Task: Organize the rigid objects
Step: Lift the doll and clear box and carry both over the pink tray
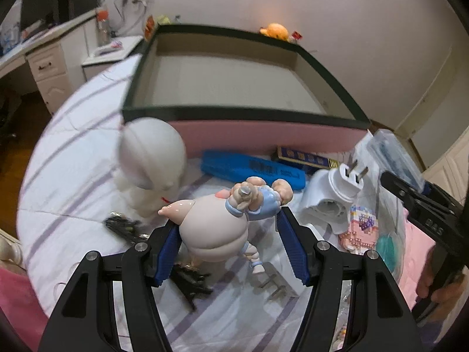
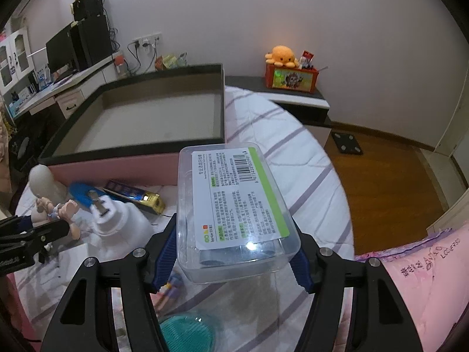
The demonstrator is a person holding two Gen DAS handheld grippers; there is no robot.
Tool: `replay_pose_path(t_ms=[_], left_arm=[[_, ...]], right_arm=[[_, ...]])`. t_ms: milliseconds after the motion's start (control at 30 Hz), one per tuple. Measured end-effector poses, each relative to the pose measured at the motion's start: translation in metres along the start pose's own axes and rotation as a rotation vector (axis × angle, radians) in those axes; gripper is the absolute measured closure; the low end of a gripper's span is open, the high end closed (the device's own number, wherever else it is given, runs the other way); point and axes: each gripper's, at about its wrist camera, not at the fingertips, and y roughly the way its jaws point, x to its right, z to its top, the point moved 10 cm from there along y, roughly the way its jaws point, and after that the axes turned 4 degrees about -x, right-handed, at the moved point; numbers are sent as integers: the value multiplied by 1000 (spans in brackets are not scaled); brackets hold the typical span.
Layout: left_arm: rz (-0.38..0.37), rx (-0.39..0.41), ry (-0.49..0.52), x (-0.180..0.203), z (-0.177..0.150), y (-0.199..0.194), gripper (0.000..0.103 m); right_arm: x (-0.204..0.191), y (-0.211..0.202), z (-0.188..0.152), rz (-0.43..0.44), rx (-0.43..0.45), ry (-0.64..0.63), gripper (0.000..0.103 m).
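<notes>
While the tray (image 2: 140, 123) on the bed sits empty, left gripper (image 1: 231, 246) pinches a figurine (image 1: 211, 228), right gripper (image 2: 234, 252) clamps a clear box (image 2: 234, 205); other items remain unsorted.

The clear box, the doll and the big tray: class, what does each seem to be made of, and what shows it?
Clear box: hard glossy transparent plastic; contents show through, a highlight glints.
Doll: smooth matte moulded plastic or vinyl, probably; rounded seamless curves, soft sheen.
Tray: likely covered cardboard; flat matte beige floor, thin dark rim, pink outer wall.
</notes>
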Motion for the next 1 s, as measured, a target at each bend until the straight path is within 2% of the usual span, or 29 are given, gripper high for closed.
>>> replay_pose_path(t_ms=[233,633,800,1000], left_arm=[[22,121,-24,-12,13,-47,38],[154,372,-10,-9,22,-145,38],[210,436,5,-4,18,-170,38],[216,456,26,4,12,-179,38]], right_arm=[[-13,-45,9,-14,93,-23,36],[-59,-120,10,44,258,-97,36],[-73,-139,4,60,296,-114,36],[-74,-151,-2,65,318,-107,36]])
